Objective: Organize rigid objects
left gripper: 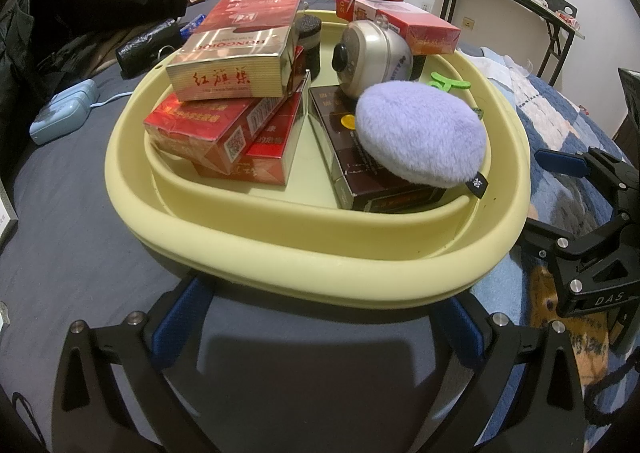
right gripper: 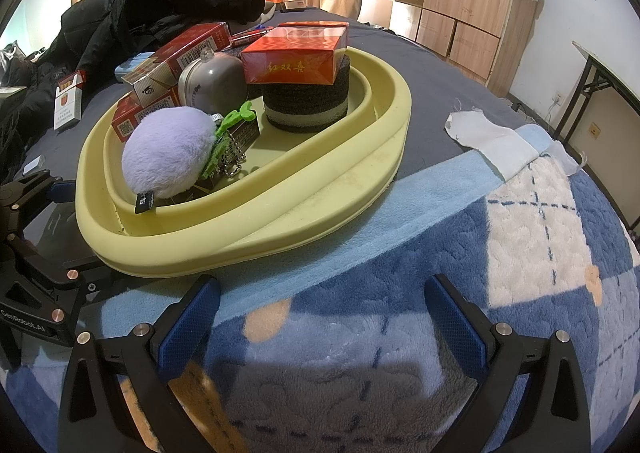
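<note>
A pale yellow tray [left gripper: 320, 249] sits on the bed, also in the right wrist view [right gripper: 280, 205]. It holds stacked red and gold cigarette boxes [left gripper: 232, 69], a dark box [left gripper: 372, 177], a purple fluffy puff [left gripper: 420, 133] [right gripper: 168, 153], a silver round gadget [left gripper: 372, 53] [right gripper: 216, 81], a green clip [right gripper: 236, 119] and a black foam cylinder [right gripper: 308, 105] with an orange box [right gripper: 296, 53] on top. My left gripper [left gripper: 320, 329] is open and empty at the tray's near rim. My right gripper [right gripper: 320, 321] is open and empty over the blanket, right of the tray.
Black clothing [left gripper: 80, 13] lies at the back left. A light blue device [left gripper: 64, 113] lies left of the tray. An open cigarette pack [right gripper: 68, 101] stands by the clothes. A blue-and-white blanket [right gripper: 480, 253] and a white cloth [right gripper: 488, 141] lie on the right. A folding table [left gripper: 520, 1] stands behind.
</note>
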### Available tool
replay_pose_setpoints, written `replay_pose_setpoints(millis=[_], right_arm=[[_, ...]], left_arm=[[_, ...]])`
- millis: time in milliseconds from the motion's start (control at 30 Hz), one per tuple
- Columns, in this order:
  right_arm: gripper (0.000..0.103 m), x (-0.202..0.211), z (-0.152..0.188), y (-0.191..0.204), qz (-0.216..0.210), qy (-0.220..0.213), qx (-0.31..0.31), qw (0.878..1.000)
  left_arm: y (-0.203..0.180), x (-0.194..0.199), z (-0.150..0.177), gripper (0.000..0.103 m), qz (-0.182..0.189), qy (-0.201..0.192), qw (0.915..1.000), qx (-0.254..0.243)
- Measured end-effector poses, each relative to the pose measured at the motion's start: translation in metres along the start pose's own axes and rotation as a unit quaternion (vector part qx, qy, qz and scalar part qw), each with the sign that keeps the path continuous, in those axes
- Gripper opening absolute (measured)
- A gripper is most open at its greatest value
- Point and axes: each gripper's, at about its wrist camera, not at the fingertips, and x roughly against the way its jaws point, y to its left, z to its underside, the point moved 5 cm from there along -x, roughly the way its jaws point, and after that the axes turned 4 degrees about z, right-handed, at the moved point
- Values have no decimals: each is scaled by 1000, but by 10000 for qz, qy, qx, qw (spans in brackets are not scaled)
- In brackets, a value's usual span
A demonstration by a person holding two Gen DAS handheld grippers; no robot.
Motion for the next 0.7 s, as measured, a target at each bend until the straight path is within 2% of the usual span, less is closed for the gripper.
replay_pose_setpoints(millis=[700], right_arm=[[103, 0, -1, 0, 0, 1, 0, 10000]], left_arm=[[0, 0, 0, 103, -6, -5, 10000, -4]])
